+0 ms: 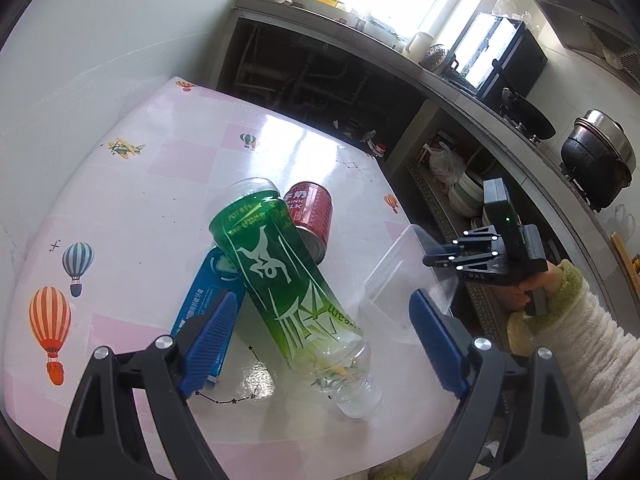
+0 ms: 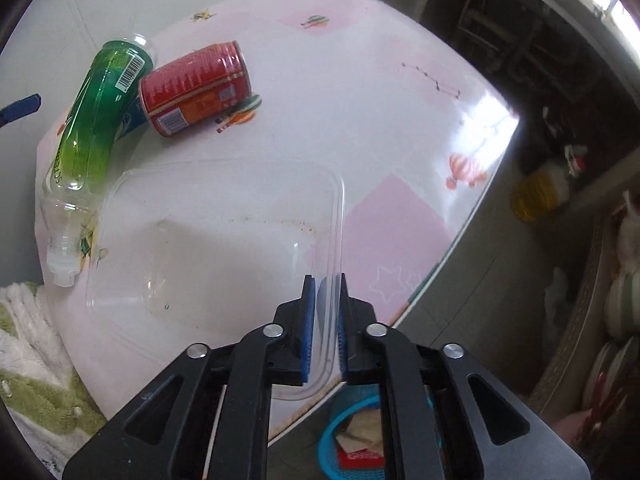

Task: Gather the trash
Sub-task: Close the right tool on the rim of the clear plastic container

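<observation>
Right claw (image 2: 325, 280) pinching clear container (image 2: 216, 240) rim, my left claw (image 1: 320, 312) wide open around green bottle (image 1: 280, 272). Thin rim might slip, flex; bin (image 2: 340, 440) below counter (image 2: 360, 120) edge.

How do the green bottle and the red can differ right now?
The green bottle is long, see-through plastic with no cap on; the red can is short, opaque metal. The bottle leans over a blue box; the can lies beside it on the table. Both lie on their sides, ungripped.
</observation>
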`<action>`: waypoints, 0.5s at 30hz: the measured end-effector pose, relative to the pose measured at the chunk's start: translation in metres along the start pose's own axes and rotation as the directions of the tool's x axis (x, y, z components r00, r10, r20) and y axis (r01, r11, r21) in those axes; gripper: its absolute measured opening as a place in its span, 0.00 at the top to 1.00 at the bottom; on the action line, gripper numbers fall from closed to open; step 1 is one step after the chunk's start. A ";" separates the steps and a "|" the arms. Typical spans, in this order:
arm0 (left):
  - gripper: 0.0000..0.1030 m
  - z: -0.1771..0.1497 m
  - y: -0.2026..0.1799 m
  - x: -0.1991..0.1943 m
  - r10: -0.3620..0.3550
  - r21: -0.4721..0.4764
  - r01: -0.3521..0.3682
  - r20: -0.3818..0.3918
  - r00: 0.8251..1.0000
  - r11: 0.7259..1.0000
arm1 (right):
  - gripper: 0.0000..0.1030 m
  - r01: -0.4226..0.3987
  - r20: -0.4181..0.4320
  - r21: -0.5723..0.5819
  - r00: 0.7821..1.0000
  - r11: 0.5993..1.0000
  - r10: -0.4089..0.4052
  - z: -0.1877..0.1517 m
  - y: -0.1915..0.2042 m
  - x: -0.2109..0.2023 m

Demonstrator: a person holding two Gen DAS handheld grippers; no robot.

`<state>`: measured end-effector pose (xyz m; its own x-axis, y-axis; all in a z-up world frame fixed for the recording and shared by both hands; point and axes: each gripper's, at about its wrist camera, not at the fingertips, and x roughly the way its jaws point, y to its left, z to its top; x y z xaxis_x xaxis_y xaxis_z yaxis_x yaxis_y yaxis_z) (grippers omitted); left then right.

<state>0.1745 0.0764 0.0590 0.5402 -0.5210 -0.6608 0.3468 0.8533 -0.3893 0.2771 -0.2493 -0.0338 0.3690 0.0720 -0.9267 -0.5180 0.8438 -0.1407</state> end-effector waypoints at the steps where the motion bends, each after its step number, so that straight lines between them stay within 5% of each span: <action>1: 0.17 0.000 -0.002 0.001 -0.004 0.001 0.004 -0.004 1.000 1.000 | 0.35 0.019 0.042 0.016 0.999 1.000 -0.020 0.008 0.002 -0.003; 4: 0.17 -0.001 -0.009 0.002 -0.009 0.009 0.009 -0.007 1.000 1.000 | 0.29 -0.006 0.150 0.147 0.989 0.989 -0.016 0.018 -0.005 -0.019; 6: 0.17 -0.002 -0.011 0.001 -0.008 0.017 0.008 -0.002 1.000 1.000 | 0.29 -0.026 0.188 0.321 0.982 0.947 -0.036 0.013 -0.022 -0.030; 8: 0.17 -0.002 -0.012 0.000 -0.004 0.024 0.004 0.004 1.000 1.000 | 0.29 -0.107 0.204 0.539 0.979 0.835 -0.006 -0.009 -0.040 -0.041; 10: 0.17 -0.001 -0.013 0.002 0.019 0.041 -0.019 0.005 1.000 0.999 | 0.29 -0.211 0.238 0.703 0.970 0.680 0.055 -0.045 -0.045 -0.047; 12: 0.17 0.001 -0.015 0.008 0.036 0.070 -0.037 0.003 0.999 0.997 | 0.29 -0.270 0.262 0.779 0.960 0.565 0.097 -0.079 -0.038 -0.043; 15: 0.17 0.007 -0.017 0.017 0.027 0.092 -0.025 -0.016 1.000 0.995 | 0.30 -0.257 0.240 0.834 0.966 0.489 0.098 -0.101 -0.017 -0.036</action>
<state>0.1828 0.0528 0.0594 0.5371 -0.4978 -0.6810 0.4021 0.8608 -0.3121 0.1950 -0.3194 -0.0335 0.4911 0.2797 -0.8250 0.2951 0.8376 0.4597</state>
